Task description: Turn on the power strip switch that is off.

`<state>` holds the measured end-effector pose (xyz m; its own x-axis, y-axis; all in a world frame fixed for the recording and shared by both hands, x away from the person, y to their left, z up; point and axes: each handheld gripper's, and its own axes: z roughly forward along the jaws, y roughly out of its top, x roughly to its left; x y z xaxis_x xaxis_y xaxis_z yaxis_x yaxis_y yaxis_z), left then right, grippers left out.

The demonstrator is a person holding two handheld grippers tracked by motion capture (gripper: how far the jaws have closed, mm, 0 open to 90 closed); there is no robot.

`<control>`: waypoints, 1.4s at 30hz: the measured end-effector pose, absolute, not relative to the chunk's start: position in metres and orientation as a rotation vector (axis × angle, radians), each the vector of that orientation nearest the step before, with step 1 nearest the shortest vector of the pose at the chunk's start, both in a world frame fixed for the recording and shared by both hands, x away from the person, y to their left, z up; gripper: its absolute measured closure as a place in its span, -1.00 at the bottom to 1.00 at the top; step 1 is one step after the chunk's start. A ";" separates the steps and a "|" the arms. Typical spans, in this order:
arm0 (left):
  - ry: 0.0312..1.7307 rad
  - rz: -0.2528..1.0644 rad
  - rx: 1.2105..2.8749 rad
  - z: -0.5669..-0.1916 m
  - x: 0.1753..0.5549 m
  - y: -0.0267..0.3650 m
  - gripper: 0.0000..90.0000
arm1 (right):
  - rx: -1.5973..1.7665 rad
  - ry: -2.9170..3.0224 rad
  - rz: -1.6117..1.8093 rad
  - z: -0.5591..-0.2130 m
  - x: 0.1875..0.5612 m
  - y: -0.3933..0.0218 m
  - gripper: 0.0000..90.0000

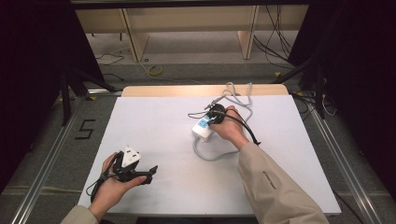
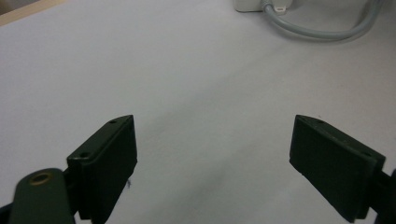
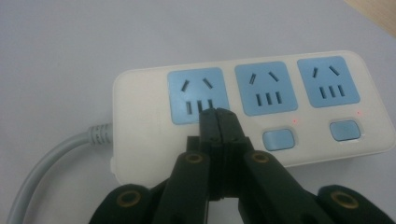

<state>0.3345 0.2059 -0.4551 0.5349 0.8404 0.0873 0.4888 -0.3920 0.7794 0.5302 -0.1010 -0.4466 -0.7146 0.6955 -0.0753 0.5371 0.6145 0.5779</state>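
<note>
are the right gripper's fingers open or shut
Shut: the right gripper has its fingers pressed together, nothing between them, tips over the power strip by its first switch.

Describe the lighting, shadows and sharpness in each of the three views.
High view: the white table is evenly lit, the surroundings dark. Left gripper view: the open left gripper is blurred and throws a soft shadow. Right gripper view: the power strip is sharp, the shut right gripper dark with soft edges.

My table [image 1: 154,121] has a white top, with a strip of bare wood along its far edge. On it lies a white power strip [image 1: 202,128] with three blue sockets, right of the middle. Its grey cord [image 1: 211,156] loops toward the near edge, and more cable [image 1: 240,95] coils by the far edge.
</note>
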 end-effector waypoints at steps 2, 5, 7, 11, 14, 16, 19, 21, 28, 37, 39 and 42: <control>1.074 0.626 2.052 -0.455 0.335 0.206 -0.68 | 1.009 2.551 0.780 -0.447 0.531 -0.102 1.00; 1.074 0.626 2.051 -0.455 0.335 0.206 -0.68 | 1.000 2.554 0.772 -0.447 0.531 -0.101 1.00; 1.074 0.626 2.052 -0.455 0.335 0.205 -0.68 | 0.999 2.558 0.764 -0.447 0.531 -0.101 1.00; 1.073 0.625 2.053 -0.455 0.335 0.205 -0.68 | 0.996 2.557 0.755 -0.446 0.531 -0.100 1.00; 1.071 0.626 2.058 -0.455 0.335 0.205 -0.68 | 1.002 2.556 0.753 -0.447 0.531 -0.100 1.00; 1.071 0.626 2.059 -0.455 0.335 0.205 -0.68 | 0.996 2.556 0.751 -0.447 0.531 -0.099 1.00; 1.073 0.626 2.053 -0.455 0.335 0.205 -0.68 | 1.001 2.559 0.734 -0.446 0.530 -0.098 1.00; 1.072 0.625 2.058 -0.455 0.335 0.205 -0.68 | 1.004 2.558 0.733 -0.446 0.531 -0.098 1.00; 1.069 0.623 2.061 -0.455 0.335 0.205 -0.68 | 1.005 2.559 0.736 -0.446 0.531 -0.098 1.00; 1.072 0.624 2.056 -0.456 0.335 0.205 -0.68 | 1.016 2.566 0.722 -0.446 0.531 -0.096 1.00; 1.070 0.622 2.063 -0.455 0.335 0.205 -0.68 | 1.017 2.565 0.725 -0.447 0.532 -0.096 1.00; 1.069 0.626 2.061 -0.455 0.335 0.205 -0.68 | 1.017 2.562 0.731 -0.447 0.532 -0.096 1.00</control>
<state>0.3353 0.2054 -0.4554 0.5382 0.8381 0.0892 0.4882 -0.3963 0.7776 0.5316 -0.0960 -0.4470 -0.7089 0.7009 -0.0779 0.5544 0.6221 0.5528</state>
